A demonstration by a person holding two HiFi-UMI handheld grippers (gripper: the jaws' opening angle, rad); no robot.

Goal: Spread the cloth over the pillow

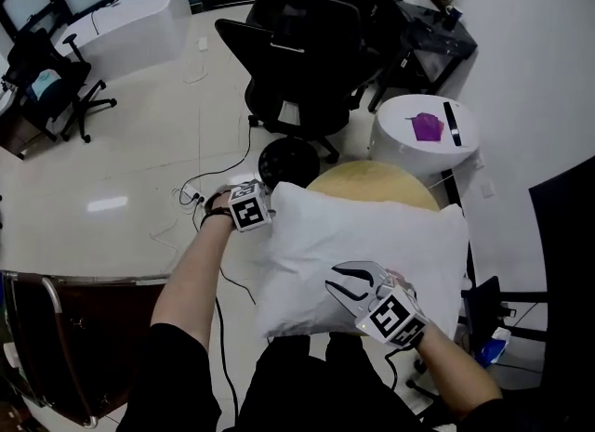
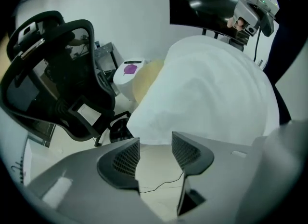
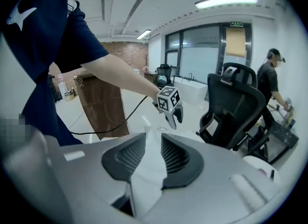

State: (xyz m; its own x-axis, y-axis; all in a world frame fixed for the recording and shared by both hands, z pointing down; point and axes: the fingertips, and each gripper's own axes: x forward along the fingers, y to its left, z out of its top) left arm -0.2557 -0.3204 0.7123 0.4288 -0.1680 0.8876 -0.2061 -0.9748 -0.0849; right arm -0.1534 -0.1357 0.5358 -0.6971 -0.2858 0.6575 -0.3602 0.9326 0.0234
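The white pillow lies on a round tan bench, its near edge hanging off toward the person. The right claw sits at the near right of the pillow, its jaws closed narrow on a fold of white cloth that stands up between the pads. Cloth and pillow are both white, so where 1 ends cannot be told. The left claw is at the pillow's far left corner, pointing steeply down. Its jaws stand wide with nothing between them, only floor and a thin cable showing through the gap. A black office chair stands beyond the pillow. To the far right, a round white table carries a purple item.
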